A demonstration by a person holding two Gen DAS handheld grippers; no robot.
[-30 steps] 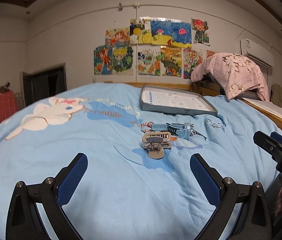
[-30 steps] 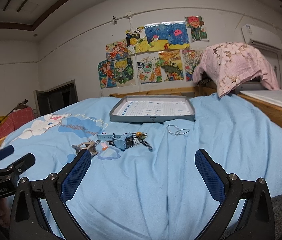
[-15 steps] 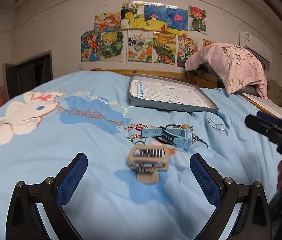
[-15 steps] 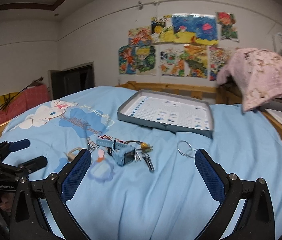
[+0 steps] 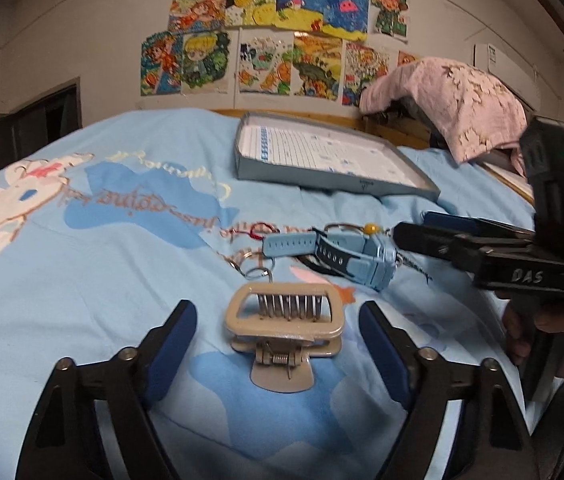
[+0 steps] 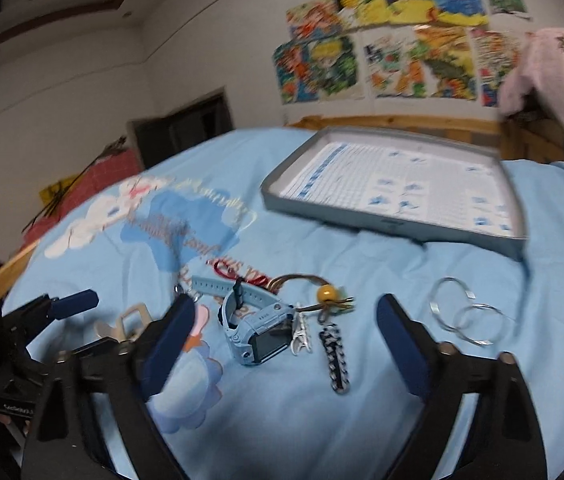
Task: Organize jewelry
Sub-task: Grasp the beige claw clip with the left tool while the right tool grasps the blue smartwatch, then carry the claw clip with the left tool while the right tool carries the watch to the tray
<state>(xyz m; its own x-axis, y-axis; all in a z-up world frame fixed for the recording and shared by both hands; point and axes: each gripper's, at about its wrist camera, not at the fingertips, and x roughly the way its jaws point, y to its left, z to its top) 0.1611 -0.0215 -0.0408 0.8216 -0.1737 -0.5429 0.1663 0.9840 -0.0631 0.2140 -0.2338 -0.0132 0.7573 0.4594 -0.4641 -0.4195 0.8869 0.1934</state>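
A beige hair claw clip [image 5: 285, 334] lies on the blue bedspread between the fingers of my open left gripper [image 5: 279, 340]. Behind it lies a blue watch [image 5: 346, 256], with key rings [image 5: 255, 268] and a red cord [image 5: 257, 234] beside it. My right gripper [image 6: 286, 340] is open over the watch [image 6: 255, 328], a white clip [image 6: 302, 336], a braided black-and-white strap [image 6: 336, 356] and a bracelet with a yellow bead [image 6: 326, 292]. Silver bangles [image 6: 466, 316] lie to its right. The grey tray [image 6: 398, 226] sits behind, its rim also in the left wrist view [image 5: 334, 184].
The right gripper's body [image 5: 522, 264] shows at the right of the left wrist view, the left gripper's body [image 6: 9, 344] at the left of the right wrist view. A pink cloth [image 5: 454, 108] hangs over furniture beyond the bed. A wooden bed frame [image 6: 394, 122] runs behind the tray.
Both grippers have moved forward and down toward the pile. The hair clip now lies between the left fingers, and the watch lies between the right fingers. Both stay open.
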